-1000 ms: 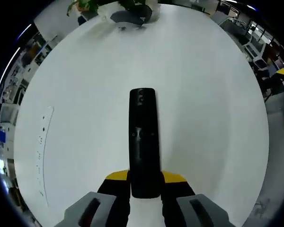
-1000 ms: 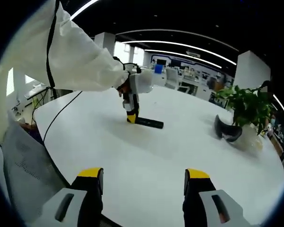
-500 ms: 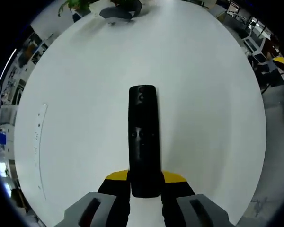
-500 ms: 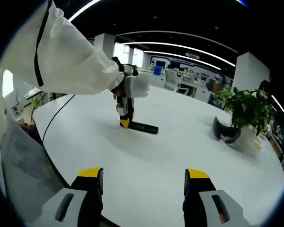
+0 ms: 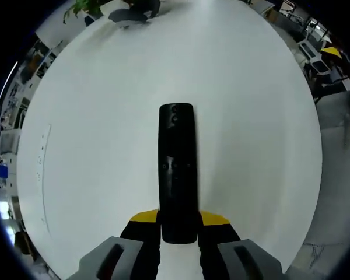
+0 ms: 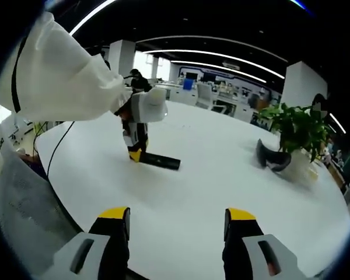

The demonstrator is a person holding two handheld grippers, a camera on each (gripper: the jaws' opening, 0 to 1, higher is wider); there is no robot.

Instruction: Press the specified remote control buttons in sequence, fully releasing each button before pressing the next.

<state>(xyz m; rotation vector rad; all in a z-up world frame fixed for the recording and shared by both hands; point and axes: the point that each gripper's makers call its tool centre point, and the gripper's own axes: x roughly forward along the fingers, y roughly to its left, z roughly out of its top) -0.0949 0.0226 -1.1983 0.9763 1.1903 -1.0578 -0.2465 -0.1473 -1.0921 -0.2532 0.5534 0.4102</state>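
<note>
A long black remote control (image 5: 177, 169) lies buttons-up on the white round table (image 5: 105, 116), its near end clamped between the yellow-tipped jaws of my left gripper (image 5: 178, 224). In the right gripper view the same remote (image 6: 159, 161) sits far off on the table (image 6: 221, 175), with the left gripper (image 6: 135, 153) pinching its end, held by a white-sleeved arm (image 6: 58, 87). My right gripper (image 6: 177, 217) hovers open above the table's near edge, nothing between its jaws.
A potted green plant (image 6: 300, 131) and a dark curved object (image 6: 272, 159) stand at the table's far right side; both also sit at the top of the left gripper view (image 5: 131, 9). A black cable (image 6: 64, 149) trails over the left table edge. Office desks lie beyond.
Both views have shifted slightly with the hands. The left gripper keeps its hold on the remote; the right gripper stays open and away from it.
</note>
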